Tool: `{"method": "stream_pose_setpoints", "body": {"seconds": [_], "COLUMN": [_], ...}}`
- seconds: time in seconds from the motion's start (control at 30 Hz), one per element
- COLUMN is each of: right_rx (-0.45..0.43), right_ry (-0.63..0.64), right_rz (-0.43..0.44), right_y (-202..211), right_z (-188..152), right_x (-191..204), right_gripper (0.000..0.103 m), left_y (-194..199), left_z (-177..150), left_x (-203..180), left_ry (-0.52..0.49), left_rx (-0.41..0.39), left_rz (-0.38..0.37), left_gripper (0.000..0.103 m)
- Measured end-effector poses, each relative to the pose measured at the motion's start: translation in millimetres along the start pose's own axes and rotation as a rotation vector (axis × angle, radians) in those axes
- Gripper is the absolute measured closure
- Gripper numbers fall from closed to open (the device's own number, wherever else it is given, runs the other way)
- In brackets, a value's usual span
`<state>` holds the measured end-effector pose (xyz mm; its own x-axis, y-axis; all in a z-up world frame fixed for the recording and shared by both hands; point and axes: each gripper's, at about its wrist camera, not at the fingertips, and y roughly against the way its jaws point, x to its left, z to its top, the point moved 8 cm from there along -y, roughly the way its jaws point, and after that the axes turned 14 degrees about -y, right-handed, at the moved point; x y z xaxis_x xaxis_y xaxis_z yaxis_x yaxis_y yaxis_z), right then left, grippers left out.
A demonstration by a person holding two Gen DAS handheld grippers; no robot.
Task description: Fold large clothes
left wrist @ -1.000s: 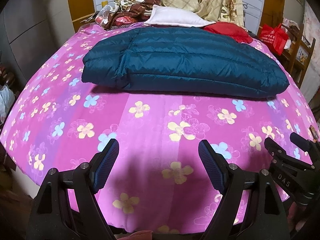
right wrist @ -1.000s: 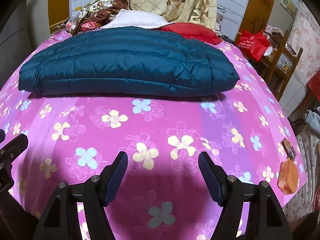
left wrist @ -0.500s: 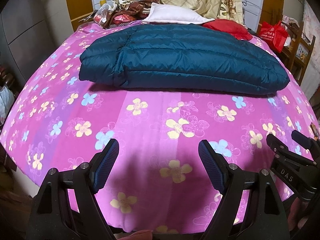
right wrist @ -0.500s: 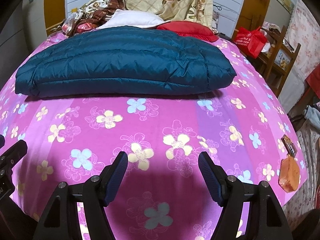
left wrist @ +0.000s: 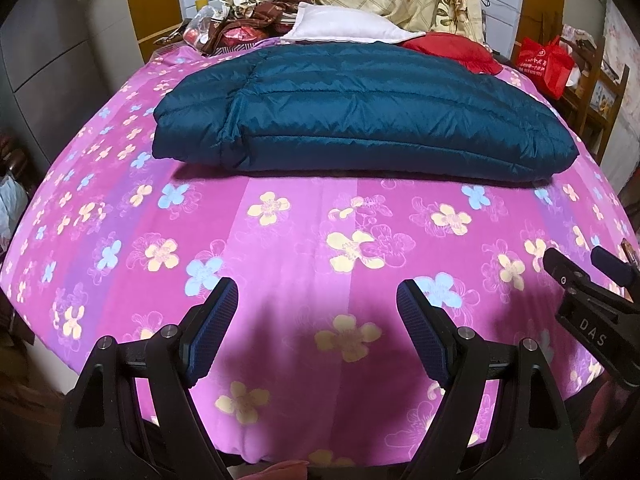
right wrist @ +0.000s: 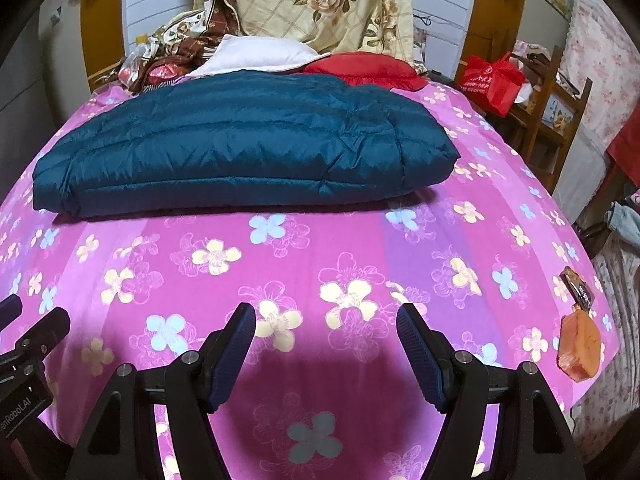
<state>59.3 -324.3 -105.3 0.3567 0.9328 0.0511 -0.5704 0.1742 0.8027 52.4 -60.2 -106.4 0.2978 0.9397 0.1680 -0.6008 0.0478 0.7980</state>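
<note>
Both hand-held grippers [left wrist: 316, 320] [right wrist: 326, 340] wide, empty, near; puffy jacket [left wrist: 360, 116] far, likely slipping or springing unfolded.

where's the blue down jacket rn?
The blue down jacket lies folded across the far half of the pink bedsheet, ahead of both open grippers, just before the white pillow and red cushion.

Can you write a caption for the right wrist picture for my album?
Folded teal down jacket lying on the pink flowered bedsheet, right gripper open and empty in front.
</note>
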Motion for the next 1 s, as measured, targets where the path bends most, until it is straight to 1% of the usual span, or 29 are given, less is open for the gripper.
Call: {"method": "stream_pose_setpoints", "body": {"seconds": [0.2, 0.57, 1.0], "right_rx": [0.007, -0.003, 0.007], "right_ry": [0.023, 0.015, 0.015], "right_rz": [0.004, 0.013, 0.017], "right_y": [-1.9, -0.2, -2.5], "right_z": [-4.0, -2.6, -3.8], "right_x": [4.4, 4.9, 5.6], "right_gripper": [0.032, 0.032, 0.032], "left_y": [-1.2, -2.6, -0.9], "left_z": [-1.2, -1.0, 0.0], "left_x": [-2.2, -5.1, -7.2], "left_ry": [-0.006, -0.011, -0.027], "left_rx": [0.004, 0.007, -0.012], "left_rz": [-0.003, -0.006, -0.009], "left_gripper": [0.021, 0.021, 0.021]}}
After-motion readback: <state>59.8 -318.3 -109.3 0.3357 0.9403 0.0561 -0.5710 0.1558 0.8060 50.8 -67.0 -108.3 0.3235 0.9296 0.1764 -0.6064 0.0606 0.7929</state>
